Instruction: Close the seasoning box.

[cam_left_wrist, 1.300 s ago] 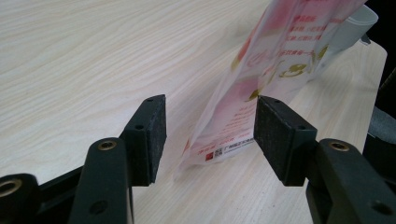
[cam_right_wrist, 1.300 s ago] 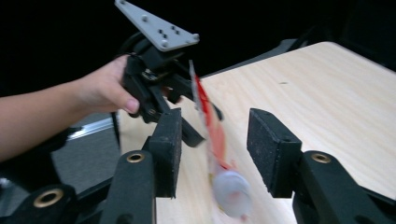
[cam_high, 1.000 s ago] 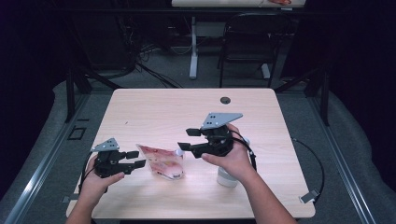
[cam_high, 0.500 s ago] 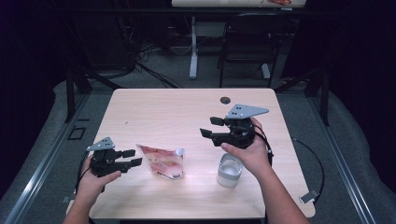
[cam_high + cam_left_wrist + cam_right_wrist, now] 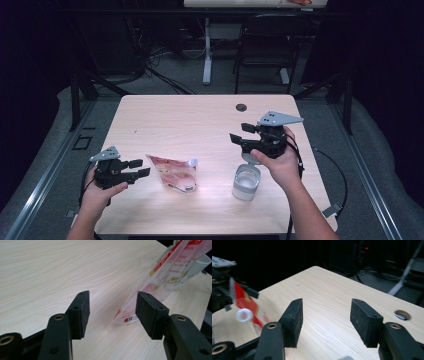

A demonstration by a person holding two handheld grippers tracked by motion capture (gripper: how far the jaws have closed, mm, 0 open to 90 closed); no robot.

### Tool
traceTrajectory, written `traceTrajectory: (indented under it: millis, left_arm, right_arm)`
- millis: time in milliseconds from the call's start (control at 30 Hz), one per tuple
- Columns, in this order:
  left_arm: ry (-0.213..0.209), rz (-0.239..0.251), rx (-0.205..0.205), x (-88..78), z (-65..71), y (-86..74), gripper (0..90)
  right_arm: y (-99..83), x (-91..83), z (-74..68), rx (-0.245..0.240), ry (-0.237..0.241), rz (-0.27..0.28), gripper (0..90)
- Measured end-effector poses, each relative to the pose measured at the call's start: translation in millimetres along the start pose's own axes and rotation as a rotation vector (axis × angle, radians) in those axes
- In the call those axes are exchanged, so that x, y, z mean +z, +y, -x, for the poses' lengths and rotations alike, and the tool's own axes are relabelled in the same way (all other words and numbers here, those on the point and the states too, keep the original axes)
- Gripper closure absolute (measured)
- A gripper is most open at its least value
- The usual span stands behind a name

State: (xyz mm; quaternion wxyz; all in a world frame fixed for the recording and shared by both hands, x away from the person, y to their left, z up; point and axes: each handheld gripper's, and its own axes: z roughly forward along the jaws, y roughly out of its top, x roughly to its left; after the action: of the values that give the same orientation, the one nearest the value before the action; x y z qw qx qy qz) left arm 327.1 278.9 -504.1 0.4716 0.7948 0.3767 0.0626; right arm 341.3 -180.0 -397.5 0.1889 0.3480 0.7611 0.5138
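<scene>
Over the last second the right gripper (image 5: 246, 137), black with a grey three-cornered plate on top, had drifted away from the middle of the pale wooden table (image 5: 200, 120) toward its right edge, uncovering the short clear plastic cup (image 5: 246, 182) that had been hidden under the hand; the left gripper (image 5: 134, 168) had barely shifted. Nothing else on the table had changed place. The red-and-white printed plastic spout pouch (image 5: 176, 172) lay flat near the front, between the two grippers, its small white screw cap (image 5: 193, 162) pointing toward the cup, which stood just beside it but apart. Both pairs of jaws stood wide open and empty: in the left gripper view the black pads framed bare wood, with the pouch's near corner (image 5: 130, 315) just ahead of the right pad, while the right gripper view looked across the table with nothing between its pads. To my eye the pouch would be light, limp and slick, apt to fold or slide if pinched mid-body. The firmer holds looked to be the sealed edge nearest the left gripper and the rigid neck under the cap. The cup seemed thin and easily tipped.
</scene>
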Motion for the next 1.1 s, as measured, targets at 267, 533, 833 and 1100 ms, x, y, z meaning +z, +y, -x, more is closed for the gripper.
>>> traceTrajectory:
  millis: [267, 533, 833, 1100]
  left_arm:
    - [0.003, -0.002, -0.002, -1.3, -0.8, 0.6, 45.4]
    - [0.008, 0.006, -0.008, -1.8, -1.5, -0.2, 45.4]
    - [0.01, -0.001, -0.013, -2.0, -3.6, -0.8, 45.4]
    - [0.014, 0.001, -0.02, -2.1, -3.5, -1.7, 45.4]
  right_arm:
    - [-15.7, -17.7, 23.6, 0.088, -0.105, 0.038, 51.9]
    - [-33.8, -25.3, 44.4, 0.128, -0.179, 0.029, 65.9]
    - [-53.9, -19.9, 57.9, 0.18, -0.21, 0.004, 84.5]
    - [-66.9, -16.8, 57.5, 0.211, -0.167, -0.006, 90.0]
